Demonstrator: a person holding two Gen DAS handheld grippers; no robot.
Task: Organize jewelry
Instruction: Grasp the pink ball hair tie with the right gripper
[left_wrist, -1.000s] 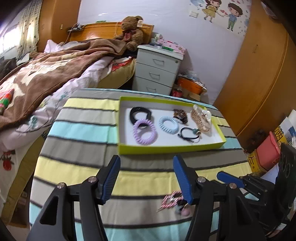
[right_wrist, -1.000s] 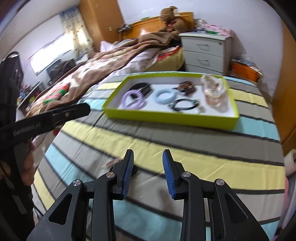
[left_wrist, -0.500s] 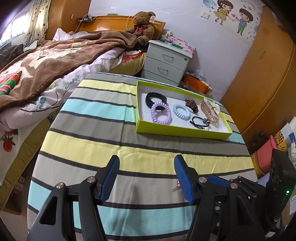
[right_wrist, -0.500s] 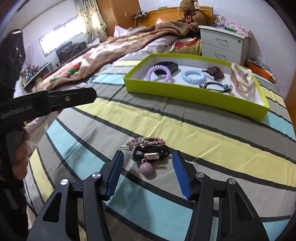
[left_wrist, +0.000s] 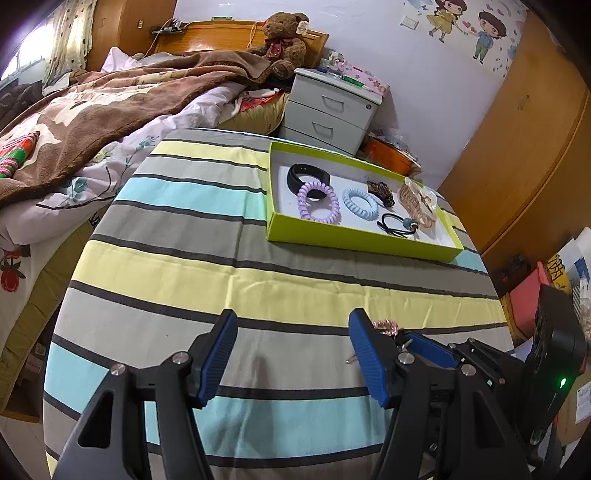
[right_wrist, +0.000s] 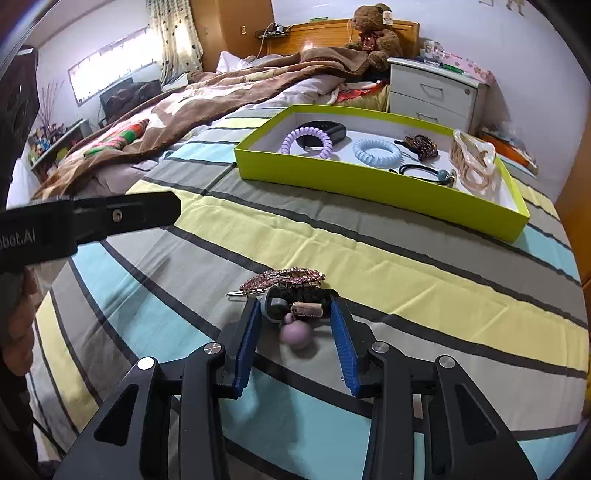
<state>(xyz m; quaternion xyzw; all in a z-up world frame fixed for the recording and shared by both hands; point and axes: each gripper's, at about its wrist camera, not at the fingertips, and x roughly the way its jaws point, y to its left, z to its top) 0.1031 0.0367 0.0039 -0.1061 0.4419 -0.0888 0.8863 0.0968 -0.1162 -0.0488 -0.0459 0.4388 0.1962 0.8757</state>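
Striped cloth (left_wrist: 207, 229) covering the counter. Bed with brown blanket (left_wrist: 110, 110); teddy bear (left_wrist: 282, 40) against the headboard. White drawer unit (left_wrist: 330, 110) beside the bed; cartoon wall sticker (left_wrist: 465, 26) above.

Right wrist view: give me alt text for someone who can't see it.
The open right gripper straddles a black hair tie with a purple ball, beside a pink rhinestone clip, on a striped tablecloth. Behind, a green tray holds more hair accessories.

The left hand-held gripper (left_wrist: 291, 350) is level, its blue-padded fingers (left_wrist: 218, 358) spread wide apart with nothing between them. The right hand-held gripper (right_wrist: 295, 332) sits low, fingers (right_wrist: 245, 339) parted but narrower, reaching forward beside the left one.
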